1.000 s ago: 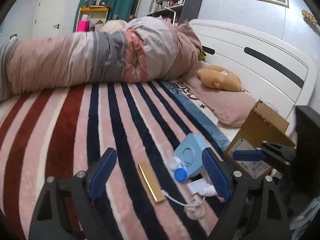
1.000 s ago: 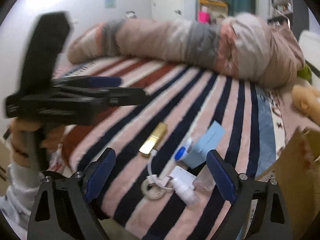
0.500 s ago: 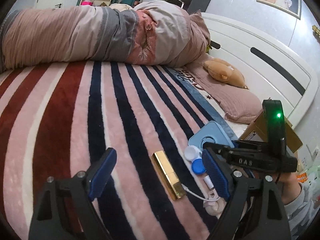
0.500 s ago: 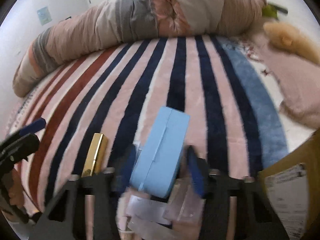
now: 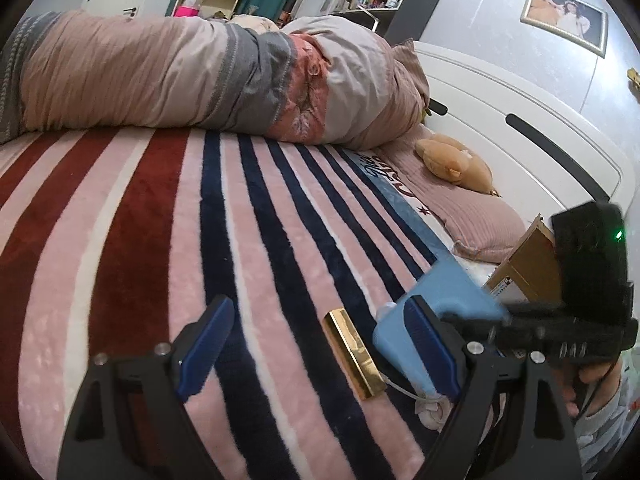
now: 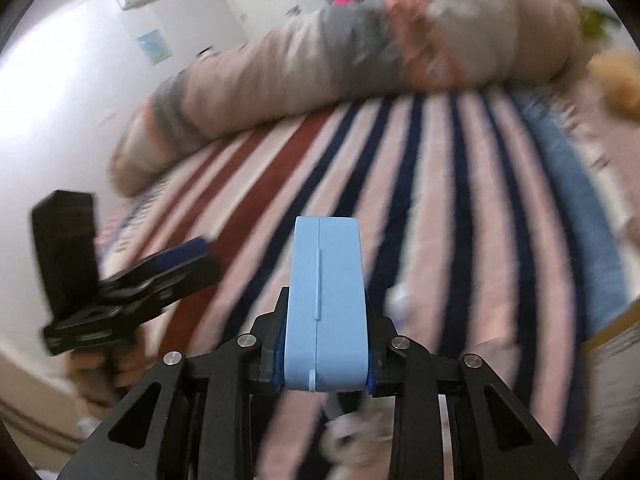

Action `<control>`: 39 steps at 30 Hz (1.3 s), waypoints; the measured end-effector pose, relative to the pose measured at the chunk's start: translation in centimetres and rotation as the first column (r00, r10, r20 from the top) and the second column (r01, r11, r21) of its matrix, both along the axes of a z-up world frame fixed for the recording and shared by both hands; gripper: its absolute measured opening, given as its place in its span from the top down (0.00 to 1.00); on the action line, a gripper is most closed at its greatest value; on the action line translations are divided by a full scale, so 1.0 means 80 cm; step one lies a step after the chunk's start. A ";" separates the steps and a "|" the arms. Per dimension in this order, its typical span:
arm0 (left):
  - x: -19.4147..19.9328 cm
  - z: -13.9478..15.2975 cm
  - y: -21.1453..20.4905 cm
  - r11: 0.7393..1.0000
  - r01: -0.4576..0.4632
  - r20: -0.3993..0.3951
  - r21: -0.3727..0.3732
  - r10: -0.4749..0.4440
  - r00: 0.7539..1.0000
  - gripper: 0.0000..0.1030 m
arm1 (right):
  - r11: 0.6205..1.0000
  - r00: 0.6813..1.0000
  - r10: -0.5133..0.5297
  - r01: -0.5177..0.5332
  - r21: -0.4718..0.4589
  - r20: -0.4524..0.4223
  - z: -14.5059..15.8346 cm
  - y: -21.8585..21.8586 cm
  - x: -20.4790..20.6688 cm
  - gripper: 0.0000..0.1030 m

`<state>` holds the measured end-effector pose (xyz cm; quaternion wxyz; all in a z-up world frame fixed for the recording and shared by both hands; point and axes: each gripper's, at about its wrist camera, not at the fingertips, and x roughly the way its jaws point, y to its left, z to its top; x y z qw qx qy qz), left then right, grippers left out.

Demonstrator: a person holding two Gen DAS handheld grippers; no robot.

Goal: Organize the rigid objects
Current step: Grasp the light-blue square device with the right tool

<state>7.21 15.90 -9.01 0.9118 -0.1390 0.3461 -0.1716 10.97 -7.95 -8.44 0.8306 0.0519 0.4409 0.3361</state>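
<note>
A light blue flat case (image 6: 325, 304) stands on edge between the pads of my right gripper (image 6: 325, 360), which is shut on it, gripping both faces. In the left wrist view the same blue case (image 5: 440, 292) is tilted up off the striped blanket (image 5: 160, 240), with the right gripper's body (image 5: 560, 336) behind it. A gold rectangular bar (image 5: 352, 354) lies on the blanket. My left gripper (image 5: 318, 340) hovers open just in front of the bar, which lies nearer its right finger. From the right wrist view the left gripper (image 6: 180, 264) shows at the left.
A white cord with a small roll (image 5: 430, 408) lies near the bed's front edge. A cardboard box (image 5: 528, 264) stands at the right by a pink pillow (image 5: 480, 220) and a plush toy (image 5: 452, 160). A rolled quilt (image 5: 200, 80) lies across the back.
My right gripper went from wide open to shut on the blue case and tipped it up off the blanket. The left gripper moved lower and closer to the gold bar, still open.
</note>
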 end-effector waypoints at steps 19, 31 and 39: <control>0.002 -0.004 -0.003 1.000 -0.014 -0.025 0.009 0.014 1.000 0.17 | 0.958 0.999 -0.042 0.038 -0.286 -0.008 -0.034 0.020 -0.011 0.16; 0.002 -0.007 0.005 0.999 -0.034 -0.035 0.010 0.034 0.999 0.17 | 0.885 0.995 -0.013 0.056 -0.463 0.094 -0.056 0.062 0.015 0.12; 0.001 -0.008 0.010 0.999 -0.036 -0.035 -0.004 0.036 0.999 0.17 | 0.928 0.986 0.112 -0.058 -0.369 0.126 -0.030 0.051 -0.005 0.20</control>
